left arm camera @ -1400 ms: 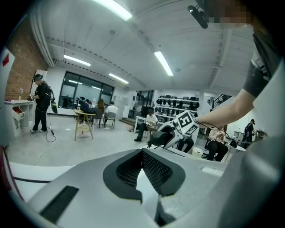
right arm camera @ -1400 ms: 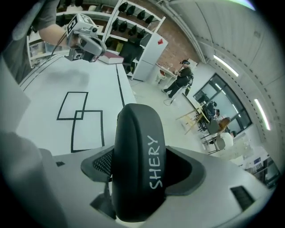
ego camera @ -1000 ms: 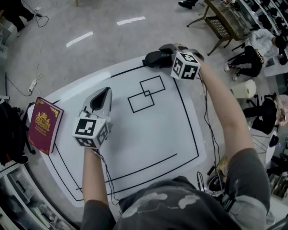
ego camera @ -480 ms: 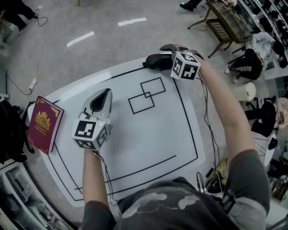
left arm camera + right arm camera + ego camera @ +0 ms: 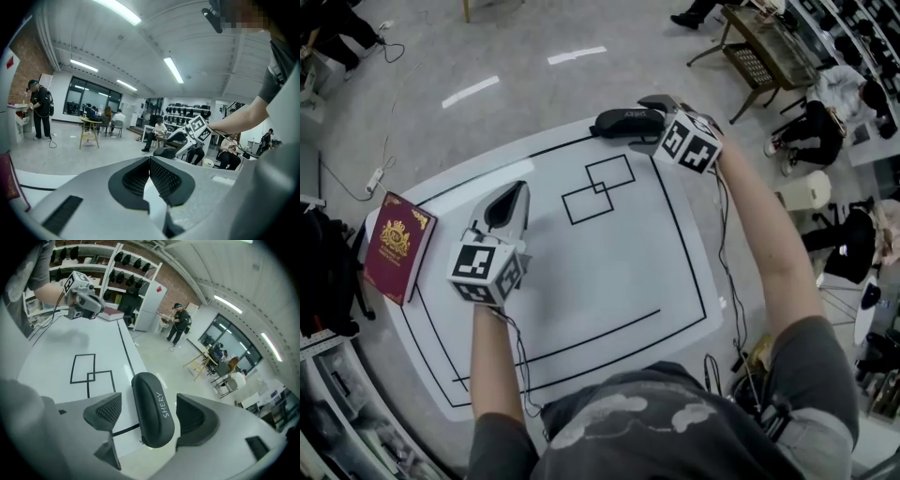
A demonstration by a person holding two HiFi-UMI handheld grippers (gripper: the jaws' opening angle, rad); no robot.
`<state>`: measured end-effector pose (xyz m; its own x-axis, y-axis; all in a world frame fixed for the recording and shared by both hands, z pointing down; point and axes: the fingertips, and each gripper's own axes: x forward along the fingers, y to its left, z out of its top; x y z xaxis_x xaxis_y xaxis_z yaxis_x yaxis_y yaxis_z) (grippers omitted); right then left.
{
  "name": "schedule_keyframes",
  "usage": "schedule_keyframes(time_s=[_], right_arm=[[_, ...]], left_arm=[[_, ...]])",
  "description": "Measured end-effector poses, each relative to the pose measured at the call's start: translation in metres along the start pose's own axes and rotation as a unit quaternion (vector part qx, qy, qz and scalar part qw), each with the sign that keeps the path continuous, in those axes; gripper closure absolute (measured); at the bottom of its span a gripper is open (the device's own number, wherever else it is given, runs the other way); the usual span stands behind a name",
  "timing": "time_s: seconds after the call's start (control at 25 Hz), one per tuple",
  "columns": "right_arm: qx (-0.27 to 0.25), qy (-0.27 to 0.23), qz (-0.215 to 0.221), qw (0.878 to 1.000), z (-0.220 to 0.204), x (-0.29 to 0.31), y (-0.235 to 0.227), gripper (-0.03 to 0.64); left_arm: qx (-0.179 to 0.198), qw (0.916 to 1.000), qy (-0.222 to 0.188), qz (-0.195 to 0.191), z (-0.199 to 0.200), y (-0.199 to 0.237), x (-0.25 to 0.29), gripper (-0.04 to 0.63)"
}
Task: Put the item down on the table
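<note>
Tongs on the right (image 5: 149, 416) stand apart on either side of the black oblong case marked SHERY (image 5: 151, 399), pads clear of it (a release, I judge). It lies flat at the far edge of the white taped counter (image 5: 609, 272), long axis running left-right. Left tongs (image 5: 150, 180) are pressed together, empty.

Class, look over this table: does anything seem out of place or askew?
The black case lies at the table's far edge, across the taped border line, between the right gripper's open jaws. Nothing looks spilled or damaged.
</note>
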<state>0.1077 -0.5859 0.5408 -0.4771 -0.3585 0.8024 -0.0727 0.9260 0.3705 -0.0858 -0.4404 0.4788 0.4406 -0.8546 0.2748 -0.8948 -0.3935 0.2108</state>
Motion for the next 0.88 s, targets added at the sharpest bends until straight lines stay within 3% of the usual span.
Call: schedule_keyframes(time_s=[0.44,0.64,0.72,0.88], right_arm=[[0.105,-0.066,-0.106,0.987,0.018,-0.096,0.053,0.455],[0.156,-0.097,-0.185,0.965,0.016,-0.141,0.08,0.611],[0.182,-0.099,-0.199,0.958,0.009,-0.152,0.098,0.617],[0.214,-0.105,-0.183,0.954,0.006,-0.172,0.146,0.617]], left_arm=[[0.029,0.9988,-0.026,-0.029,0.031,-0.075,-0.057,0.592],[0.045,0.9977,-0.028,-0.042,0.033,-0.106,-0.087,0.592],[0.045,0.9974,-0.029,-0.048,0.031,-0.119,-0.099,0.592],[0.046,0.9969,-0.028,-0.057,0.022,-0.144,-0.129,0.592]])
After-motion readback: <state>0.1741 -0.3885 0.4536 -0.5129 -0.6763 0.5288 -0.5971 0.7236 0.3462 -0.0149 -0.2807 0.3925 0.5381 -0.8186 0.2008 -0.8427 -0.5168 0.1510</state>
